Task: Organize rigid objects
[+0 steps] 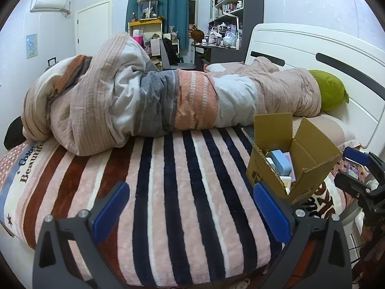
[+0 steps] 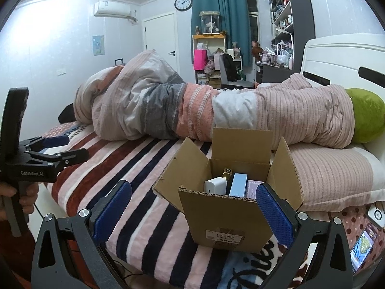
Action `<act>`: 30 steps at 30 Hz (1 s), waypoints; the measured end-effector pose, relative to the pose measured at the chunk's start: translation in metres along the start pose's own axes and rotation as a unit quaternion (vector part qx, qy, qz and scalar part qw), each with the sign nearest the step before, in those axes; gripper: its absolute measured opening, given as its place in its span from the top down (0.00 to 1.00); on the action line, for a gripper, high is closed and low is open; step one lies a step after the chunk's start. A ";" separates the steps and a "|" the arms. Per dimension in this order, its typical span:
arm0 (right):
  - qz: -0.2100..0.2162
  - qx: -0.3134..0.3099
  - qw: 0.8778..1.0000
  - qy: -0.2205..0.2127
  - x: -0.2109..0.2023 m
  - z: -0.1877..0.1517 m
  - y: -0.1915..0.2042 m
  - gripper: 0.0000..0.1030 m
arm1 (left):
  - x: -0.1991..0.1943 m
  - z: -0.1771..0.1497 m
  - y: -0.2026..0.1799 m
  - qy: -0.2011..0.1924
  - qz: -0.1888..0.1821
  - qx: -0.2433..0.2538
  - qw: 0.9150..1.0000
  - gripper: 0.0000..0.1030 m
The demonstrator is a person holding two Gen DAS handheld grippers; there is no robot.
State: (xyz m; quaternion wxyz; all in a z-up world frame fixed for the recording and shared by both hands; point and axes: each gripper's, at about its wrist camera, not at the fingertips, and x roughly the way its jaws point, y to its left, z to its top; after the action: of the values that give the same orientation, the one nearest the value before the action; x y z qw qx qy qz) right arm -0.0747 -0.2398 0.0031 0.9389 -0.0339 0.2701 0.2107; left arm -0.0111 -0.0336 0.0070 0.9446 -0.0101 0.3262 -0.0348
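Note:
An open cardboard box [image 2: 226, 219] stands on the striped blanket [image 2: 144, 180] near the bed's front edge; it also shows in the left wrist view [image 1: 267, 173]. Inside it are a white block [image 2: 214, 186], a light blue box [image 2: 238, 185], a pink-purple box [image 2: 253, 187] and a gold-capped item [image 2: 227, 173]. My right gripper [image 2: 193, 210] is open and empty, its fingers on either side of the box front. My left gripper [image 1: 190, 210] is open and empty over the blanket, left of the box.
A bunched quilt [image 1: 149, 101] lies across the bed behind the box. A green plush [image 2: 365, 115] rests by the white headboard [image 1: 312, 55]. A phone [image 2: 363, 245] lies at the right on the dotted sheet. The left gripper also shows in the right wrist view [image 2: 62, 148].

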 end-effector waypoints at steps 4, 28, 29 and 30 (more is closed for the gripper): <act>0.000 0.000 1.000 0.001 0.000 -0.001 0.000 0.00 | 0.000 0.000 -0.001 0.000 0.000 0.001 1.000 0.01; 0.006 -0.007 1.000 0.003 0.000 -0.002 0.003 0.00 | 0.000 -0.002 0.001 0.001 -0.003 -0.005 1.000 0.01; 0.006 -0.007 1.000 0.003 -0.001 -0.003 0.003 0.00 | 0.000 -0.002 0.001 0.001 -0.003 -0.004 1.000 0.01; 0.006 -0.007 1.000 0.004 0.000 -0.002 0.003 0.00 | 0.000 -0.002 0.001 0.001 -0.003 -0.005 1.000 0.01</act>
State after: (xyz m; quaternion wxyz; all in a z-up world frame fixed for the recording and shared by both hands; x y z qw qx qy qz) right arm -0.0773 -0.2376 0.0013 0.9364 -0.0395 0.2722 0.2180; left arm -0.0124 -0.0328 0.0048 0.9441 -0.0156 0.3273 -0.0363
